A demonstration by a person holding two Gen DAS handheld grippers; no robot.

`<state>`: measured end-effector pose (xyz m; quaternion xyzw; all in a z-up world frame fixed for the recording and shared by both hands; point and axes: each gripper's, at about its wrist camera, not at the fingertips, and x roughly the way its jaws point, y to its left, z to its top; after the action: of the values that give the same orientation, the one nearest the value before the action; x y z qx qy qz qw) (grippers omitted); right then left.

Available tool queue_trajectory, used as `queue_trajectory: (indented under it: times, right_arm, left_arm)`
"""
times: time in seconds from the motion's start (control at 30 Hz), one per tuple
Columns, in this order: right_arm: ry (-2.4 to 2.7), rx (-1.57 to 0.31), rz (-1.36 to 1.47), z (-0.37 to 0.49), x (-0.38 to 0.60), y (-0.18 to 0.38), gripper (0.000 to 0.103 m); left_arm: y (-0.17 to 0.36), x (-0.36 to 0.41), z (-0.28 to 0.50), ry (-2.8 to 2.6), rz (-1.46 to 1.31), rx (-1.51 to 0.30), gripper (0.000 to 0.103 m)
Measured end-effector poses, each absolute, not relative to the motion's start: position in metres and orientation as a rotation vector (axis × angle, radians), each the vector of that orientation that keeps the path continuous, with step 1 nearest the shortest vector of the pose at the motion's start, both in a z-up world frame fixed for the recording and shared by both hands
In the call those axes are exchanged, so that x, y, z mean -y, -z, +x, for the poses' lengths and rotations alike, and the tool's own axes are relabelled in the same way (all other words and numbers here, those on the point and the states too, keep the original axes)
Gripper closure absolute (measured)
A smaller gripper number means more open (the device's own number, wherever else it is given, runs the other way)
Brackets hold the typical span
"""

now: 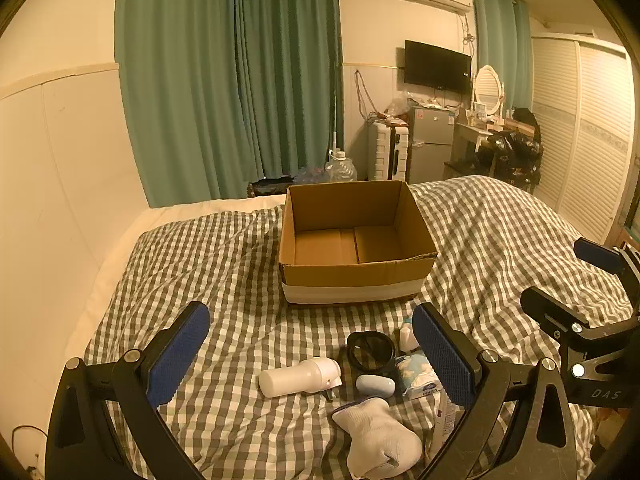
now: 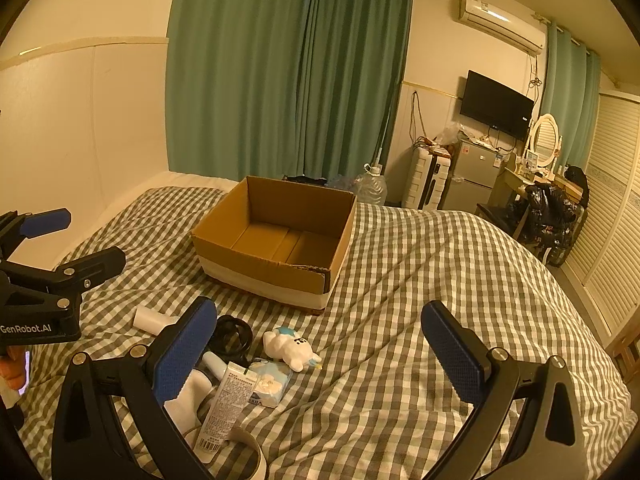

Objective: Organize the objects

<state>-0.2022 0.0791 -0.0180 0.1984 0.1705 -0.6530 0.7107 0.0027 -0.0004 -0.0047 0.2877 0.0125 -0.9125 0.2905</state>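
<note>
Matt cardboard box (image 1: 356, 276); checked cloth quilt (image 2: 420, 320); knit sock (image 1: 378, 440).

1. both views carry a warm yellow-orange cast; overall level is dim to moderate, indoor artificial light.
2. no lamp is in frame; the ceiling and upper walls are the brightest areas, so light falls from above.
3. shadows are soft: the box (image 1: 356, 240) interior is darker on its right half, and folds in the checked bedspread (image 1: 500, 232) shade gently.
4. no strong glare; the tv screen (image 2: 496, 106) reads flat black.
5. heavy fisheye bending at the edges, with black corner vignetting.
6. centre is fairly sharp; far furniture is soft and grainy.
</note>
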Motion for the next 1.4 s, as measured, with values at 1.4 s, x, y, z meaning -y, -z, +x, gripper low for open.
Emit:
queue_trajectory:
  times: [1.4]
  right_arm:
    - [1.328, -0.412, 0.415, -0.196, -0.092, 0.007, 0.0]
  left_arm:
    - [-0.001, -0.011, 0.011, 2.431, 0.77, -0.023, 0.0]
